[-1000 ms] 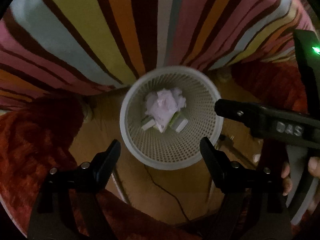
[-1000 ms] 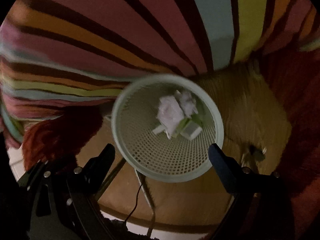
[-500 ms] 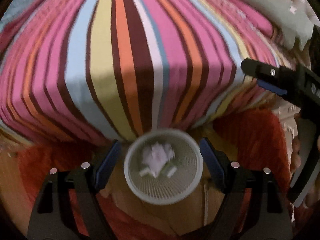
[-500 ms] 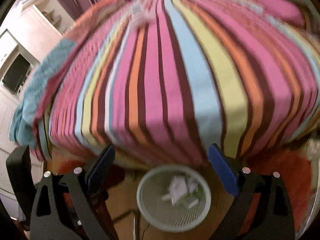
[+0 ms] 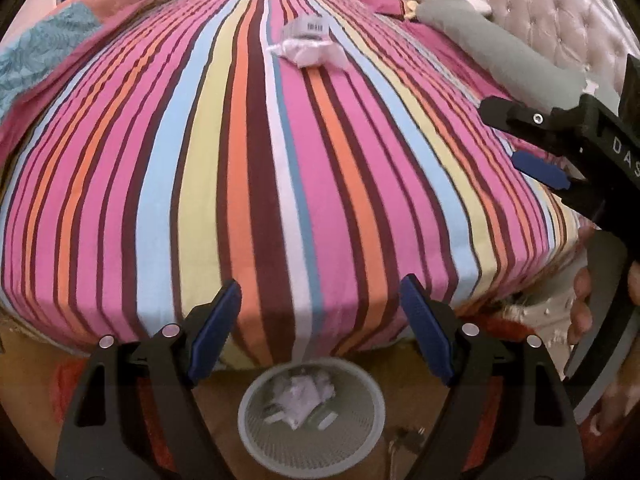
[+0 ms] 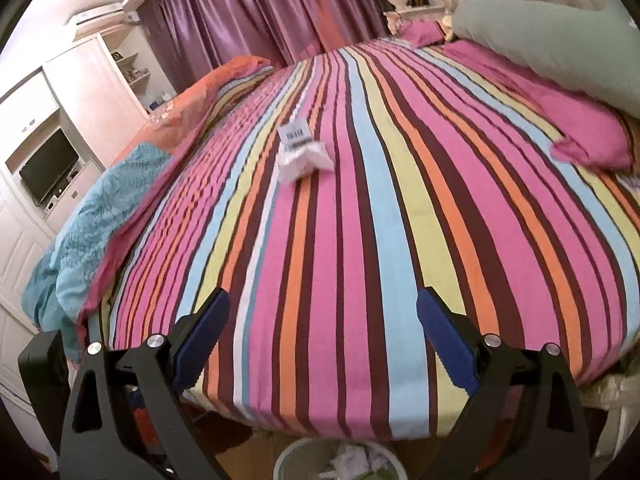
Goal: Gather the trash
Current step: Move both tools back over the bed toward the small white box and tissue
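Left gripper [image 5: 320, 312]: fingers spread wide, nothing between them. Right gripper [image 6: 322, 328]: fingers likewise spread, empty.

Striped bedsheet [image 5: 280, 152] fills the ground ahead of both finger pairs; smooth woven cloth, long bands of pink, orange, blue, yellow, brown.

Crumpled white paper [image 5: 308, 50] with a barcoded tag [image 5: 306, 28] touching it lies far ahead of the fingertips, mid-bed, well apart from both grippers.

Round mesh wastebasket [image 5: 256, 432], pale plastic lattice, sits on the floor below and between the left fingers, holding wadded paper scraps [image 5: 300, 400].

Grey bolster [image 6: 560, 52] and pink pillow [image 6: 592, 140] ahead-right of the right fingers; teal blanket [image 6: 80, 240] left.
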Demonstrator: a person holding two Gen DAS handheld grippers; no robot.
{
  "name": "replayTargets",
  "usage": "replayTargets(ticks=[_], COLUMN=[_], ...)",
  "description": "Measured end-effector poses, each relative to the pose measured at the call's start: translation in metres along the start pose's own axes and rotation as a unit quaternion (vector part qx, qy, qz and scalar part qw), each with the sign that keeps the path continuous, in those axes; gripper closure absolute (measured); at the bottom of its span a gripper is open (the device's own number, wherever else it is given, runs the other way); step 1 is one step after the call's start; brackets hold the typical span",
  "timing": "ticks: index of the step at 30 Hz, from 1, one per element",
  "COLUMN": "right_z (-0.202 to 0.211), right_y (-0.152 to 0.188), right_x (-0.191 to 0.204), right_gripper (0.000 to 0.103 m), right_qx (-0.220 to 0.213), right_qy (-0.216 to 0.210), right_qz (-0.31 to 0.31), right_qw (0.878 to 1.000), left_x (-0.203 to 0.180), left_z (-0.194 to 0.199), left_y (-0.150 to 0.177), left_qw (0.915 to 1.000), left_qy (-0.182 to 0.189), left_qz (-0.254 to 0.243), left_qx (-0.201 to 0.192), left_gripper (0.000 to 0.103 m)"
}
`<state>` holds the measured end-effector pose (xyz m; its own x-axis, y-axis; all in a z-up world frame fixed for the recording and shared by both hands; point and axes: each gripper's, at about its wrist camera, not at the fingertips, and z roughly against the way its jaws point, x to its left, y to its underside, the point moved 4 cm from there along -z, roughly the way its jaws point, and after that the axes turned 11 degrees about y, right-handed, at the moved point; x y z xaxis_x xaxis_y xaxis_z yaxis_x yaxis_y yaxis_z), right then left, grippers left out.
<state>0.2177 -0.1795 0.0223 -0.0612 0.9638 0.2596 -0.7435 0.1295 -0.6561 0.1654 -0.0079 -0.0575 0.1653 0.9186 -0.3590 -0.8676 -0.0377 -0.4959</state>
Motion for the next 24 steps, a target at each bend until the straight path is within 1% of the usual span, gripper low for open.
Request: replayTargets(ticks=[8, 13, 20, 24], right_z=[-0.019, -0.037, -0.058, -0.071], right_y=[-0.038, -0.054, -0.073, -0.083], right_x=[0.013, 0.019, 0.023, 0.026], right_gripper=[0.013, 0.013, 0.013, 0.013], right_qx=[-0.017, -0.015, -0.007, 0.000], right_qy=[-0.011, -0.015, -0.016, -0.020], right_qz=[0.028, 0.042, 0.054, 0.060], right_qw=[0.999, 0.999, 0.998, 0.998], left_x=[-0.004, -0.006, -0.007, -0.004], left_z=[-0.015, -0.025, -0.045, -0.055], left_y=[-0.040, -0.063, -0.093, -0.108], left_qw=[0.9995, 0.9988, 0.9981, 0.9975], left_qy=[-0.002, 0.001, 0.004, 0.009], left_qz=[0.010, 0.013, 0.009, 0.016], left_qx=[-0.029, -0.047, -0.061, -0.068], left_gripper=[0.024, 0.024, 0.024, 0.024])
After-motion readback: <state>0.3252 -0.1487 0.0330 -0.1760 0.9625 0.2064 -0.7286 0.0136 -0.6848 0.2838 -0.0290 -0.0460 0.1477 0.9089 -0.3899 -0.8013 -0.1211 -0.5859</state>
